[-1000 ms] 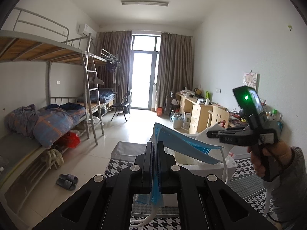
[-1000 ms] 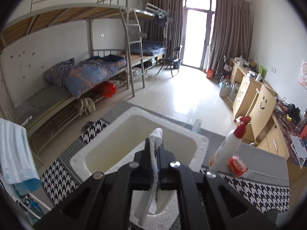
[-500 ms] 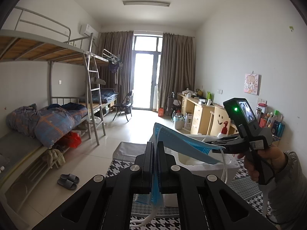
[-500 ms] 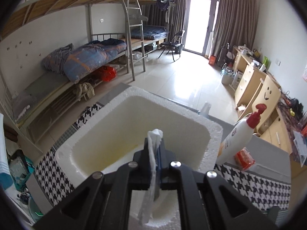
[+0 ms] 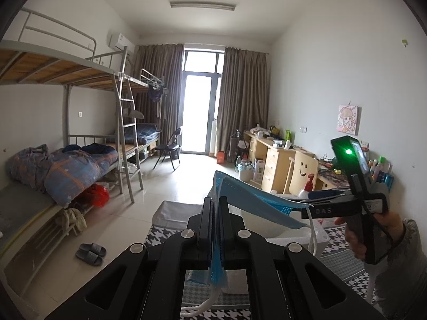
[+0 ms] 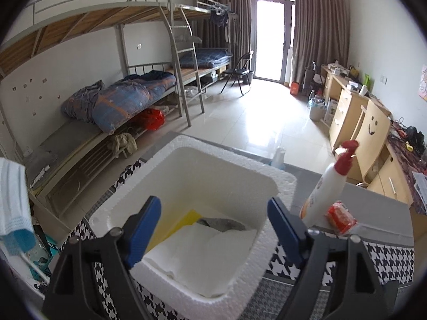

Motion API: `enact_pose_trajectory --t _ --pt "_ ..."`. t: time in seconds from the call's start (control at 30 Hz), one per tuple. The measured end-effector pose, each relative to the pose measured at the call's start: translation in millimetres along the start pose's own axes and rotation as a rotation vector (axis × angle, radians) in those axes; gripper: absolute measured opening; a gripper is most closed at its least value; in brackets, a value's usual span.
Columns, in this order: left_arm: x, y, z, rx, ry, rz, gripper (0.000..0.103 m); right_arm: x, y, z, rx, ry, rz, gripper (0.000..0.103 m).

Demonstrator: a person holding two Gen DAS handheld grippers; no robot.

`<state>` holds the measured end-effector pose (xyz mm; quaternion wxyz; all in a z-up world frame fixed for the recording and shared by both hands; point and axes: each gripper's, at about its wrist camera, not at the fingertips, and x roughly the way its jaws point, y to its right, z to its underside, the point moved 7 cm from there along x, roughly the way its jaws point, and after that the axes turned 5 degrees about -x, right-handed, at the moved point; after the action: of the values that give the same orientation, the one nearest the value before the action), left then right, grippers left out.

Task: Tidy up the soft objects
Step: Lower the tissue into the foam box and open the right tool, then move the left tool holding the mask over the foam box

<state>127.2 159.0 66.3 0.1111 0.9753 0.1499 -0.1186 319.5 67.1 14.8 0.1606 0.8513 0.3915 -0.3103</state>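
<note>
Pinching a blue face mask point(image 5: 256, 202) by its folded edge, the left claw point(image 5: 215, 229) holds it aloft so it hangs free of the tabletop point(image 6: 373, 210); the right claw point(image 6: 213, 229) gapes wide and empty above the white foam box point(image 6: 186, 146) (white tissue point(image 6: 202, 253) lies inside), likely the mask's destination too

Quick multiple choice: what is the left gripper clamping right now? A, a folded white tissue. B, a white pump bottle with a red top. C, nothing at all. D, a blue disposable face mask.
D: the left gripper is shut on the blue disposable face mask, while the folded white tissue lies in the white foam box below the open right gripper.
</note>
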Motion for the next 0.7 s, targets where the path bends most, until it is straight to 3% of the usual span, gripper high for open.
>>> enact_pose_trajectory --t 0.7 --pt "40.9 21.6 -6.6 0.039 -0.042 0.062 0.004 -50.5 23.6 16.6 0.036 0.102 0.060 0.085"
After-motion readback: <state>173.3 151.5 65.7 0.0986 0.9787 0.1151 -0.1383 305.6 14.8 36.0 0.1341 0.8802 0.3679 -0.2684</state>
